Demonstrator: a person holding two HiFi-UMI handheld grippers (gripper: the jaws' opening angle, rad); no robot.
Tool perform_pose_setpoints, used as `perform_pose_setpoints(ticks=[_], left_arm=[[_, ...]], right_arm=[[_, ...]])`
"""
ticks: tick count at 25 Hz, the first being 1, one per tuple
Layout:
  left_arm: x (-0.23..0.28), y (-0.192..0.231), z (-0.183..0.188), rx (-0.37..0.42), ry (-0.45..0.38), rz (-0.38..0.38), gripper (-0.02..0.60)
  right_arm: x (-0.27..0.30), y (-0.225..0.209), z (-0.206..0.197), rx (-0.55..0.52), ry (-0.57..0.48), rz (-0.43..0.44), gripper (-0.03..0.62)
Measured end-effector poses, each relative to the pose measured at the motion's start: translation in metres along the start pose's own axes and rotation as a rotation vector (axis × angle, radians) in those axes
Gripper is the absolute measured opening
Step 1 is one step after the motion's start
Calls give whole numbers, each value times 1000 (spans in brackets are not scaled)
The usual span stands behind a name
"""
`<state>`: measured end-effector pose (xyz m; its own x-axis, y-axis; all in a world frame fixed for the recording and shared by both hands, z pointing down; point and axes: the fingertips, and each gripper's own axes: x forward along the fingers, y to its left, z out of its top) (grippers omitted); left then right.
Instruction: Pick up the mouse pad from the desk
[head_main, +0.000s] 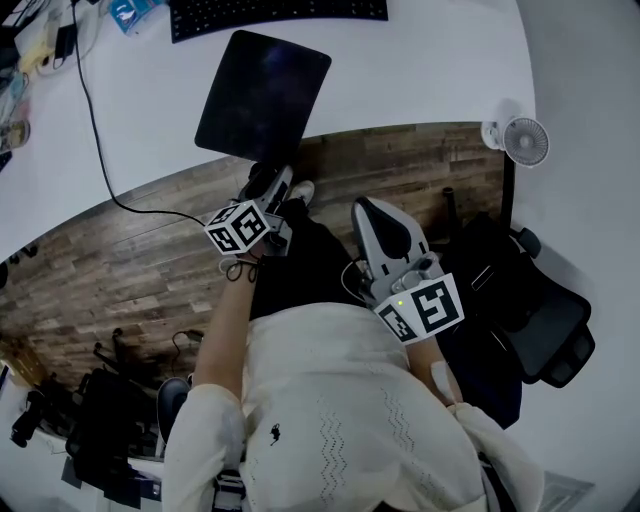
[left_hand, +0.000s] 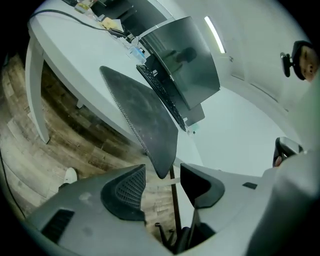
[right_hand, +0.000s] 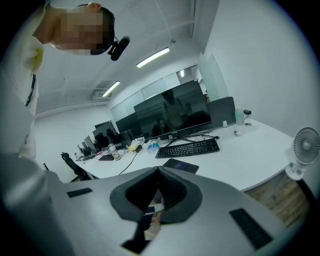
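While the mouse pad (head_main: 262, 95) lies flat on the white worktop (head_main: 420, 70), just in front of the keyboard (head_main: 278, 15), its near corner juts over the edge. Left tongs (head_main: 272, 185) sit right at that corner, spread wide and gripping nothing. Right tongs (head_main: 370, 210) hang off to the side, closed and empty.

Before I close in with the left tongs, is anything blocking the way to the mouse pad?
Nothing visible does. The left tongs stand open and empty, right at the corner of the mouse pad that overhangs the edge of the desk. The keyboard lies beyond the pad, out of the path.
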<state>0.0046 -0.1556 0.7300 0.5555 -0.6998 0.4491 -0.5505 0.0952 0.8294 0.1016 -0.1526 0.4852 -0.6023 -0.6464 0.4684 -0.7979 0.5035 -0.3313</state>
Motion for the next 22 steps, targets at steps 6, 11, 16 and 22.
perform_pose_setpoints(ticks=[6, 11, 16, 22], left_arm=[[11, 7, 10, -38, 0, 0, 222], [18, 5, 12, -36, 14, -10, 219], [18, 8, 18, -41, 5, 4, 128], [18, 3, 18, 51, 43, -7, 26]], right_arm=[[14, 7, 2, -4, 13, 3, 1], [18, 5, 3, 4, 11, -25, 1], [15, 2, 4, 10, 0, -57, 1], [5, 1, 1, 18, -11, -87, 1]])
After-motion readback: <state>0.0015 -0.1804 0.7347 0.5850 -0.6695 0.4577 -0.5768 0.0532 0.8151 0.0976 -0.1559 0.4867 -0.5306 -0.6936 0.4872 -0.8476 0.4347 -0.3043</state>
